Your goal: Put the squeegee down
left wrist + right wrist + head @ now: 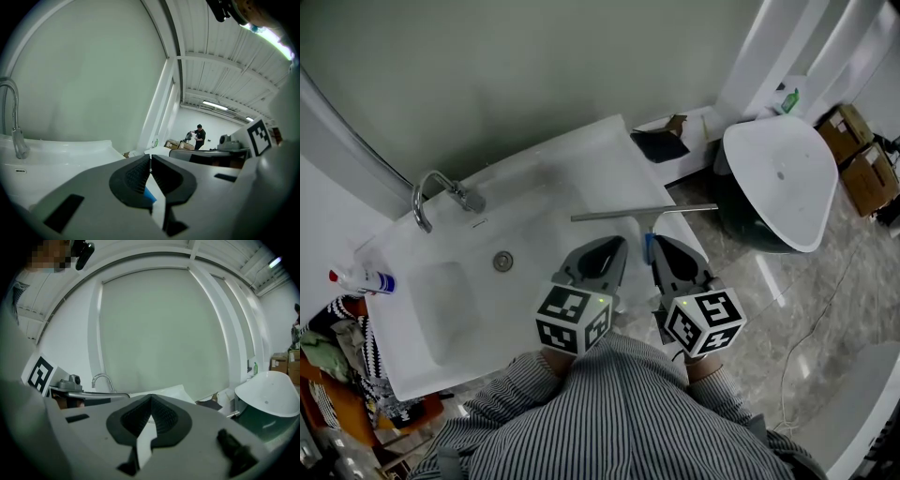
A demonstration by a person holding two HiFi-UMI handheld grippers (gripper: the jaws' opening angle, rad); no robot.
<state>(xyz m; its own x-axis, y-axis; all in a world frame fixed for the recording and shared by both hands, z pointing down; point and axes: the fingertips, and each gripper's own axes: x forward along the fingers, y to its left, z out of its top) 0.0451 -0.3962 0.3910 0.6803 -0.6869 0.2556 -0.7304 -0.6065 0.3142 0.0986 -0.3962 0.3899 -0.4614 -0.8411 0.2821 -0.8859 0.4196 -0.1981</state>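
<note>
Lying at the edge of the sink counter [581, 169], the squeegee [643, 215] shows whole only in the head view, just ahead of the left gripper [617, 246] and right gripper [662, 243], whose own views show jaws closed, empty.

The long steel-bladed squeegee [642, 214] with a blue handle has that handle's near end hidden between the grey left gripper [617, 246] and the grey right gripper [662, 244]. In the left gripper view only a blue scrap [149, 194] shows below the jaws, too little to name. The brown cardboard boxes [861, 159] are partly cut by the right edge, and the distant dark-clothed person [200, 136] is too small to make out.
</note>
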